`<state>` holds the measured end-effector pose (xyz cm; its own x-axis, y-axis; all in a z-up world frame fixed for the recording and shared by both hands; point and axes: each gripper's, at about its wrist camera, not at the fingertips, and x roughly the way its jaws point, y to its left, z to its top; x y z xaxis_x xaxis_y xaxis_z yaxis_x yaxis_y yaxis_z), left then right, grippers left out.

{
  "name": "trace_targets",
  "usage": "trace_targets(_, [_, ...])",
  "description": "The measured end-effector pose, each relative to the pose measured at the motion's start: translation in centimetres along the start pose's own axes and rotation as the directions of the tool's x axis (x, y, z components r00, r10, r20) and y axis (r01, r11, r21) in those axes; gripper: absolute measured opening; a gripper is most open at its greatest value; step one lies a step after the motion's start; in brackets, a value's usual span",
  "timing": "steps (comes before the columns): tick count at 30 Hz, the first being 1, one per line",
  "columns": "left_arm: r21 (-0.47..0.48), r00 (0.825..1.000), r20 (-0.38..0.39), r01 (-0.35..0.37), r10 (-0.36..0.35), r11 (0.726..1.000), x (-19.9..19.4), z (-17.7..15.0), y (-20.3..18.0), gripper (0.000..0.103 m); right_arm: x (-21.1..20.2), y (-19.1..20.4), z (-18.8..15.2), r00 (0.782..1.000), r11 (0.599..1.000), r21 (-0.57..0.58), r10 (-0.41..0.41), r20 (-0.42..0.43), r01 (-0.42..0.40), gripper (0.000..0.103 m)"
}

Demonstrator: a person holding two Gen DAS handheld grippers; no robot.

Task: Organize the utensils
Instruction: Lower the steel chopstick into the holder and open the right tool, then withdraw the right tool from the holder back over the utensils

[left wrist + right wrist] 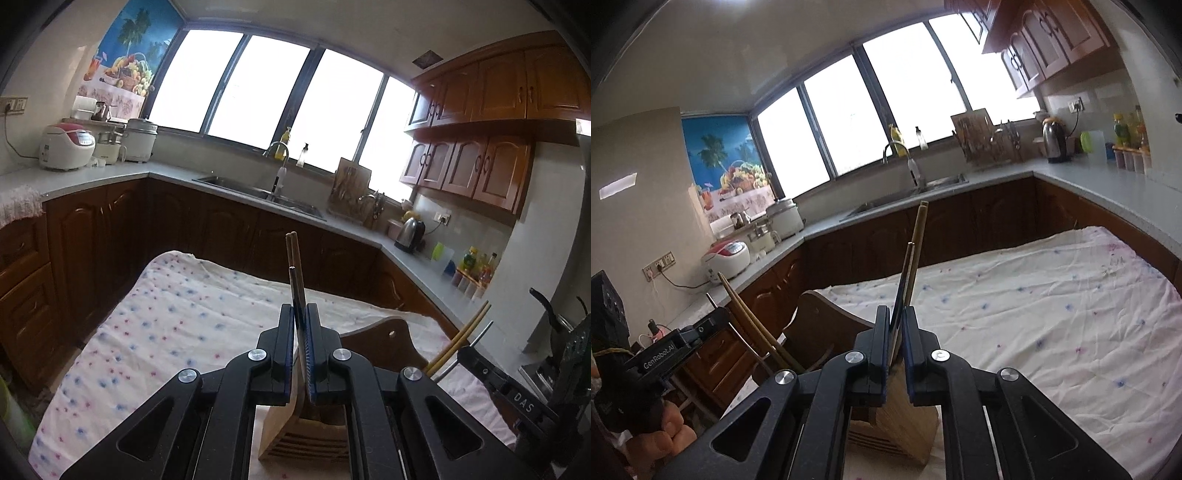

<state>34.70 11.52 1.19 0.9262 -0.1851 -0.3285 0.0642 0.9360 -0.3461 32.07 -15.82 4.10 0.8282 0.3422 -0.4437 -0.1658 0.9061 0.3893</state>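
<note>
My left gripper (300,314) is shut on a bundle of utensils (296,275): two brown chopsticks and a thin dark-tipped one, pointing up and away. My right gripper (896,314) is shut on another bundle (911,264): olive chopsticks and a dark flat handle, also pointing up. Both grippers hover over a wooden slotted utensil block (295,439), also in the right wrist view (905,424), standing on the table below the jaws. Each gripper shows in the other's view, the right one (517,391) with yellow chopsticks (461,336), the left one (676,350) with brown chopsticks (753,325).
The table wears a white cloth with blue and pink dots (166,325). A dark wooden chair back (384,339) stands beside the block. Kitchen counters with a sink (258,192), rice cookers (66,146) and a kettle (410,234) run around the room.
</note>
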Motion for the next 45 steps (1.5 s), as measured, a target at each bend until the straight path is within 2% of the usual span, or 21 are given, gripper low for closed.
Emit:
trace_targets(7, [0.019, 1.0, -0.015, -0.009, 0.009, 1.0, -0.5, 0.5, -0.3, 0.005, 0.1, -0.2, 0.3, 0.999, 1.0, 0.013, 0.019, -0.03, -0.018, 0.013])
trace_targets(9, [0.02, 1.0, -0.017, -0.011, 0.012, 1.0, -0.7, 0.4, -0.4, 0.005, 0.1, -0.3, 0.4, 0.999, 1.0, 0.017, 0.027, -0.034, -0.026, 0.023])
trace_targets(13, [0.02, 1.0, -0.021, -0.018, 0.018, 1.0, -1.0, 0.4, -0.5, 0.005, -0.6, -0.2, 0.5, 0.999, 0.999, 0.014, 0.029, -0.025, -0.029, 0.029])
trace_targets(14, [0.019, 1.0, -0.023, -0.018, 0.019, 1.0, -1.1, 0.4, -0.5, 0.005, -0.8, -0.2, 0.5, 0.999, 0.999, 0.018, 0.032, -0.024, -0.031, 0.033])
trace_targets(16, [0.015, 0.999, -0.027, -0.023, 0.023, 1.0, -1.5, 0.4, -0.4, 0.009, -1.5, -0.4, 0.5, 0.999, 0.999, 0.031, 0.037, -0.016, -0.036, 0.046])
trace_targets(18, [0.004, 1.0, -0.018, -0.018, 0.019, 1.0, -2.4, 0.4, -0.4, 0.025, -2.5, -0.7, 0.5, 1.0, 0.998, 0.047, 0.031, -0.002, -0.03, 0.075])
trace_targets(20, [-0.005, 1.0, 0.01, -0.027, 0.027, 1.0, -3.9, 0.4, -0.3, 0.048, -3.5, -1.0, 0.3, 1.0, 0.999, 0.049, 0.018, 0.016, -0.019, 0.092])
trace_targets(21, [-0.005, 0.999, 0.023, -0.029, 0.029, 1.0, -4.6, 0.4, -0.3, 0.053, -4.0, -1.1, 0.2, 1.0, 0.999, 0.047, 0.01, 0.02, -0.011, 0.097])
trace_targets(22, [-0.005, 0.999, 0.029, -0.037, 0.037, 0.999, -5.2, 0.3, -0.3, 0.065, -4.6, -1.2, -0.1, 1.0, 0.999, 0.044, 0.009, 0.023, -0.01, 0.097])
trace_targets(23, [-0.005, 0.998, 0.038, -0.043, 0.043, 0.999, -5.8, 0.2, -0.2, 0.072, -5.2, -1.3, -0.3, 1.0, 0.999, 0.043, 0.015, 0.025, -0.016, 0.097])
trace_targets(24, [-0.007, 0.998, 0.051, -0.043, 0.043, 0.999, -6.8, 0.0, -0.2, 0.073, -5.6, -1.4, -0.5, 1.0, 0.999, 0.043, 0.016, 0.024, -0.017, 0.097])
trace_targets(26, [-0.006, 0.997, 0.049, -0.054, 0.054, 0.999, -7.9, -0.5, -0.1, 0.086, -6.8, -1.5, -1.0, 1.0, 0.999, 0.034, 0.012, 0.011, -0.012, 0.097])
trace_targets(30, [-0.002, 0.999, 0.002, -0.033, 0.033, 0.999, -10.0, -2.3, -0.2, 0.087, -9.1, -1.6, -1.9, 1.0, 1.0, 0.024, 0.002, -0.008, -0.002, 0.097])
trace_targets(37, [0.038, 0.996, -0.083, -0.039, 0.042, 0.999, -13.9, -4.9, -1.6, 0.088, -13.6, -2.3, -3.7, 0.999, 0.999, 0.015, -0.049, -0.014, 0.049, 0.097])
trace_targets(45, [0.056, 0.987, -0.153, -0.033, 0.041, 0.998, -17.0, -5.4, -2.9, 0.088, -16.9, -3.0, -6.0, 0.995, 0.995, 0.025, -0.096, -0.039, 0.097, 0.097])
